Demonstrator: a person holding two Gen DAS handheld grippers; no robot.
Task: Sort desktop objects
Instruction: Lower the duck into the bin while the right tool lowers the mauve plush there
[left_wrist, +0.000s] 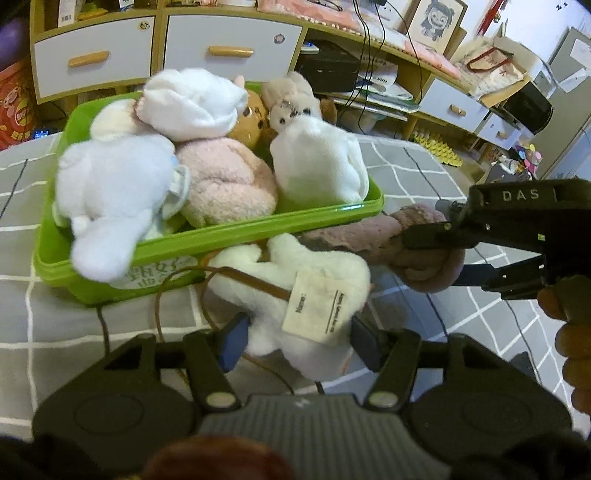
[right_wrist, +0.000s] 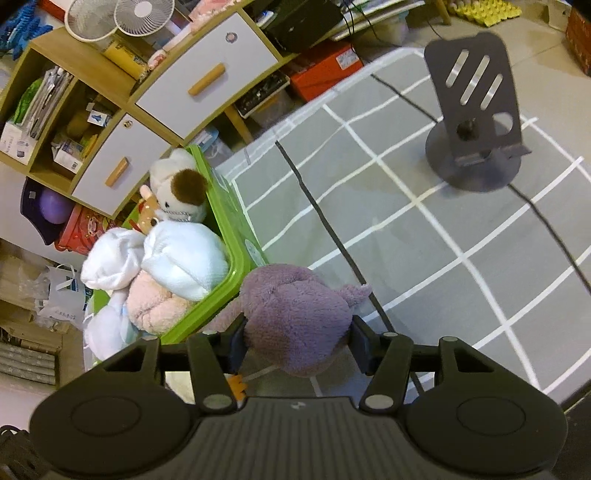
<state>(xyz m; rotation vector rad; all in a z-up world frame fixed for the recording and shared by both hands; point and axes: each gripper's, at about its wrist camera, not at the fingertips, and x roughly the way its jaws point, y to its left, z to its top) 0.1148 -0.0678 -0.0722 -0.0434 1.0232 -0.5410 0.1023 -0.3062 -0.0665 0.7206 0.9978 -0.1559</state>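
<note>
Two toys: white plush (left_wrist: 295, 295) in left tool (left_wrist: 295, 338), purple plush (right_wrist: 295, 314) in right tool (right_wrist: 297, 341).

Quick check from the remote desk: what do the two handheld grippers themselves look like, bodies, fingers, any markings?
Both are matt black plastic. The left gripper has a ribbed centre panel, two round side housings, angular linkage arms on silver pivot pins, and dark blue finger pads. The right gripper matches it in its own view; seen from the side, its body carries raised letters DAS.
</note>
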